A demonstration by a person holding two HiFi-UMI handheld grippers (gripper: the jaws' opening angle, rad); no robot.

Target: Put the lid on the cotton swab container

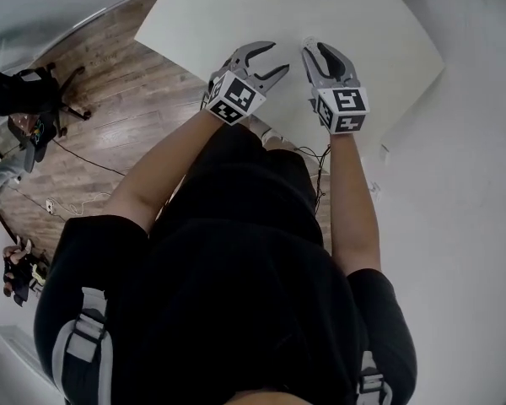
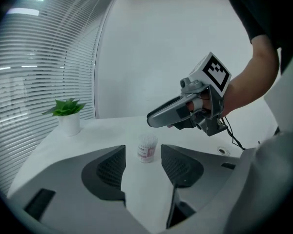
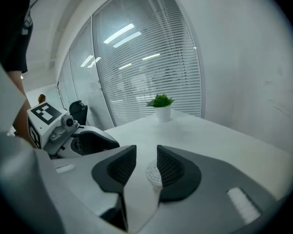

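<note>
White bench (image 1: 236, 15) had the cotton swab container (image 2: 147, 147) standing upright, swab tips showing, no lid I could spot. Left claw (image 1: 274, 60) and right claw (image 3: 146, 155) hung close by, jaws apart and empty, probably just lining up.

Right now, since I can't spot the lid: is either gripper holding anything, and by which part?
Nothing is held. The left gripper and right gripper both have jaws apart and empty; the swab container stands free on the table.
</note>
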